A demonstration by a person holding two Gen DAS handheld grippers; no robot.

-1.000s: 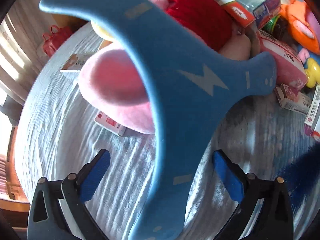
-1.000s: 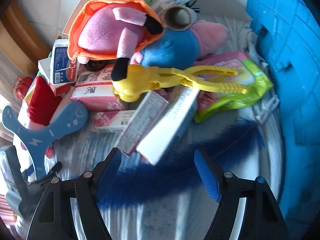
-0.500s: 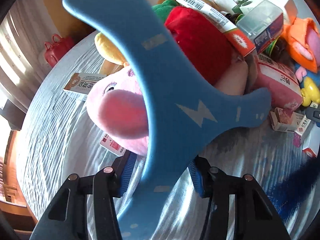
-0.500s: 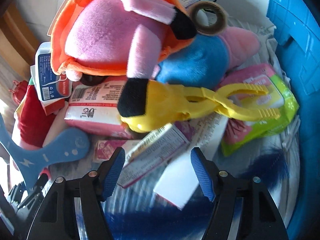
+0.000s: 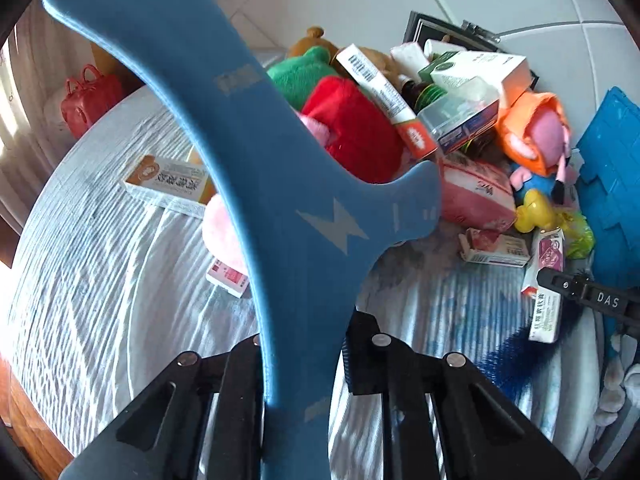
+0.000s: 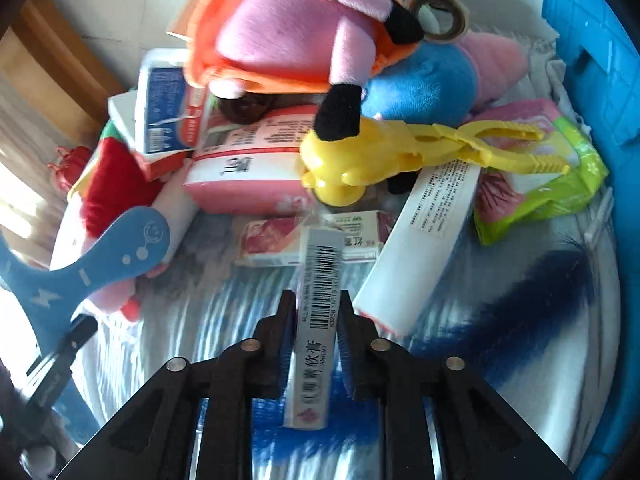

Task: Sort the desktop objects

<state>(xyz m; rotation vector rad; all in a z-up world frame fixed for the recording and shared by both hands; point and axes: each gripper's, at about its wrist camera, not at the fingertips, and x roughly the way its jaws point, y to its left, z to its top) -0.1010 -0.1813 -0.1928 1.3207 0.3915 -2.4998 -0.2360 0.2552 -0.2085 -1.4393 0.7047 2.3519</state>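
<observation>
One blue boomerang (image 5: 256, 184), pinched in left hand-held gripper (image 5: 302, 354), sticks up over table (image 5: 88, 280). One thin white box (image 6: 318, 312), squeezed in right hand-held gripper (image 6: 316, 342), points at pile. One yellow clip (image 6: 384, 156), one pink pack (image 6: 244, 180), one orange plush (image 6: 288, 28) behind it. One blue crate (image 6: 600, 40) at table's right edge.
</observation>
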